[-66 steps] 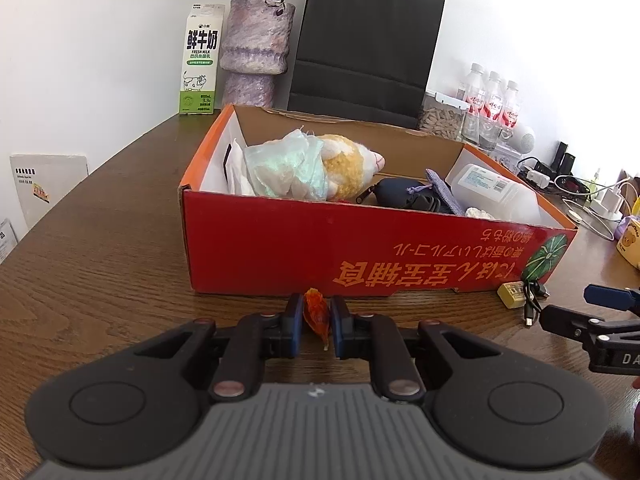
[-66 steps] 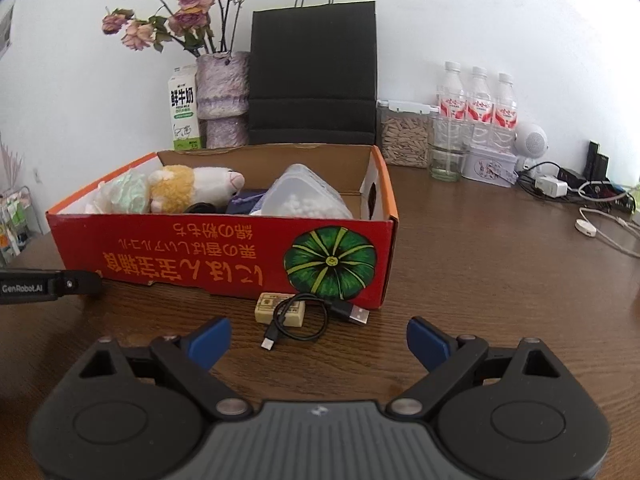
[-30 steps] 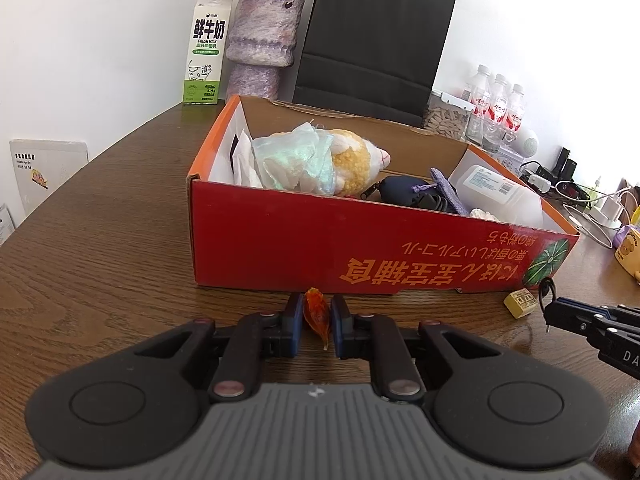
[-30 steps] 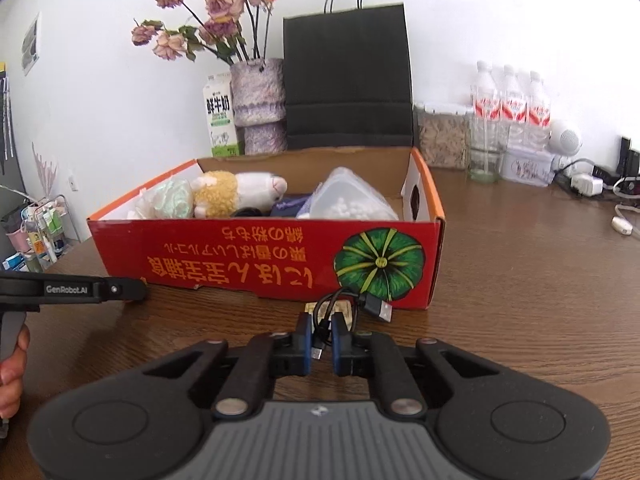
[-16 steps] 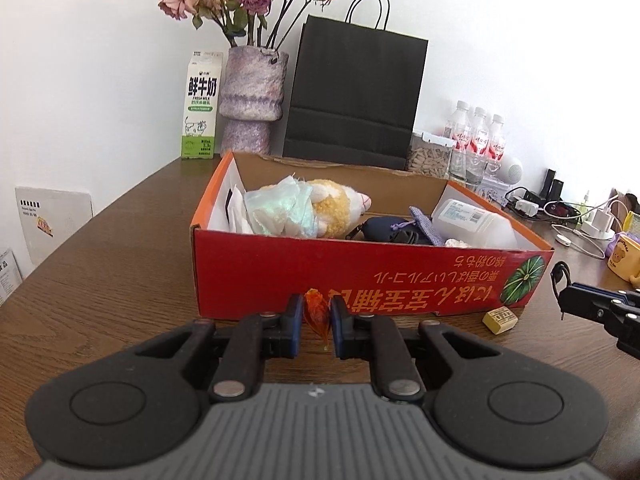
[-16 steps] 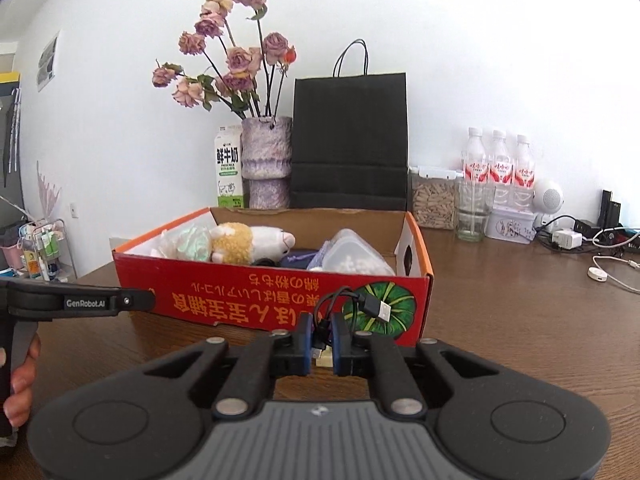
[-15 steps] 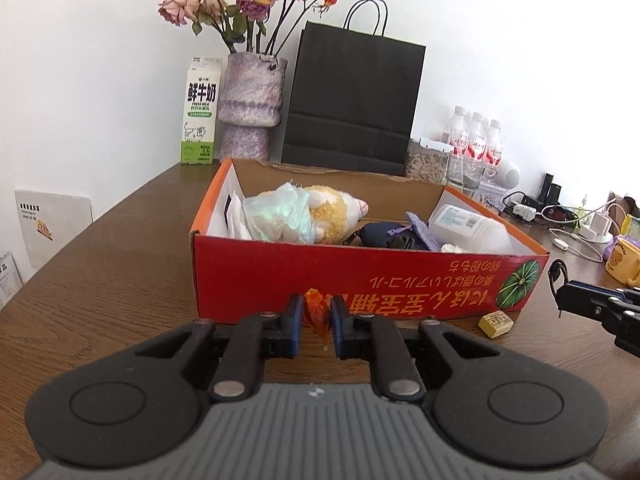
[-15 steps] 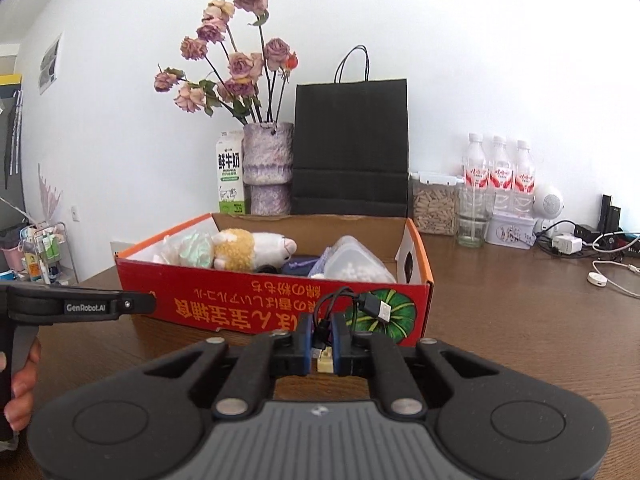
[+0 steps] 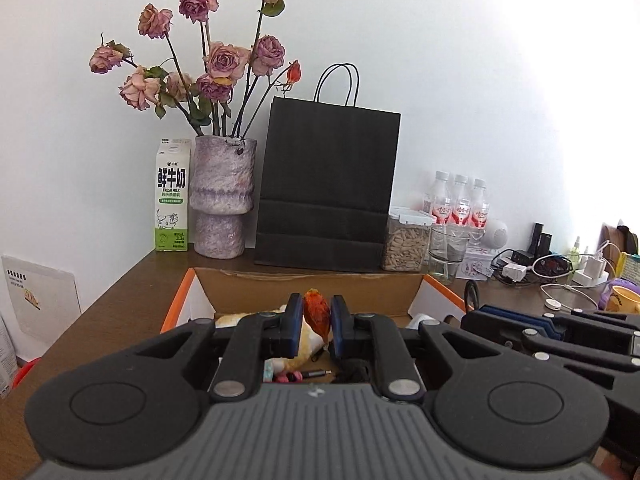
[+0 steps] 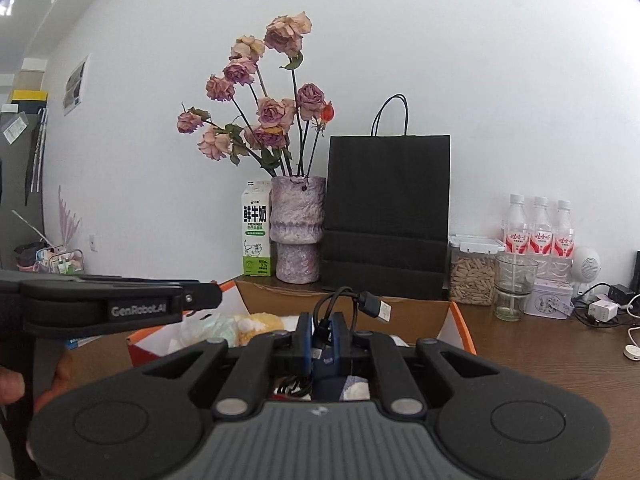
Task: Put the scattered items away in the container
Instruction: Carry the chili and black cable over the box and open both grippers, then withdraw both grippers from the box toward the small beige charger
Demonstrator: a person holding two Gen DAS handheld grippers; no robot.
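My left gripper point(image 9: 316, 322) is shut on a small orange-red wrapped item point(image 9: 317, 315), held above the open cardboard box point(image 9: 312, 286). My right gripper point(image 10: 323, 338) is shut on a coiled black USB cable point(image 10: 352, 300), whose plug sticks out to the right, also above the box point(image 10: 344, 304). Inside the box I glimpse a yellow plush toy point(image 10: 260, 324) and a pale green bundle point(image 10: 216, 326); most of the contents are hidden behind the gripper bodies. The right gripper shows at the right edge of the left wrist view point(image 9: 552, 332), the left one at the left of the right wrist view point(image 10: 120, 308).
Behind the box stand a milk carton point(image 9: 171, 200), a purple vase with dried roses point(image 9: 222, 196), a black paper bag point(image 9: 326, 192), a jar of seeds point(image 9: 406, 240), a glass point(image 9: 448, 252) and three water bottles point(image 9: 460, 204). Chargers and cables point(image 9: 560, 272) lie at far right.
Both grippers have risen and moved forward from in front of the box's red wall to above its opening, each carrying its item. The view has tilted upward.
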